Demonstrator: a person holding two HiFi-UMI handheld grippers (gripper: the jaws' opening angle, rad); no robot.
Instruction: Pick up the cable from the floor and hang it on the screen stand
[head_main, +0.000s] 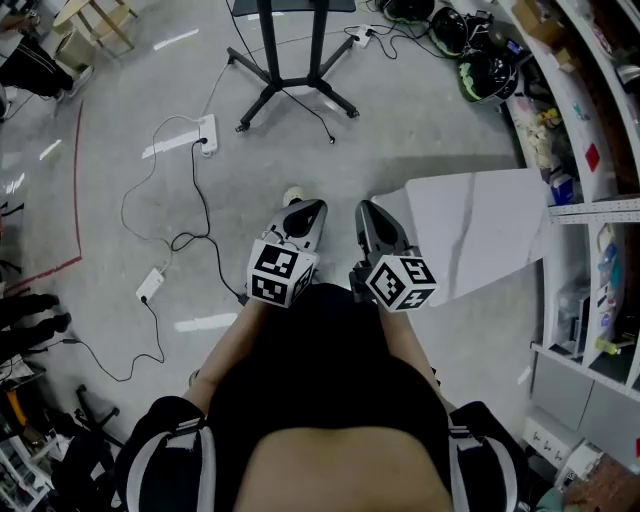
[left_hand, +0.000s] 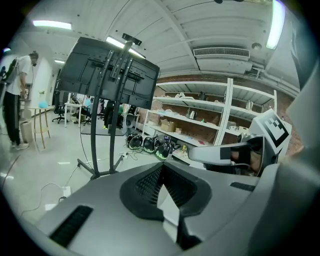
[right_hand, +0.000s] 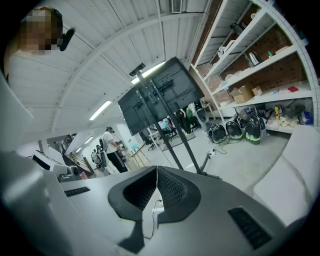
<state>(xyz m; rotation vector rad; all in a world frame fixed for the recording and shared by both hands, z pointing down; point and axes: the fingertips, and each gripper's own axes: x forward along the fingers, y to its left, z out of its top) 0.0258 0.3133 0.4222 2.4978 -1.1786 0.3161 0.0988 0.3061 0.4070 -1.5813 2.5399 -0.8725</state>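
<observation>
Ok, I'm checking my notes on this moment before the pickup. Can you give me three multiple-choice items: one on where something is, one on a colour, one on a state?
1. Where is the screen stand?
A. On the floor, at the top of the head view
B. On the white table
C. Inside the shelves

2. What colour are its legs?
A. White
B. Black
C. Red

3. How is the right hand-held gripper?
A. Shut, empty
B. Shut on the cable
C. Wide open

Key:
1 A: its base stands on the floor.
2 B: the legs show black against the grey floor.
3 A: its jaws meet with nothing between them.
</observation>
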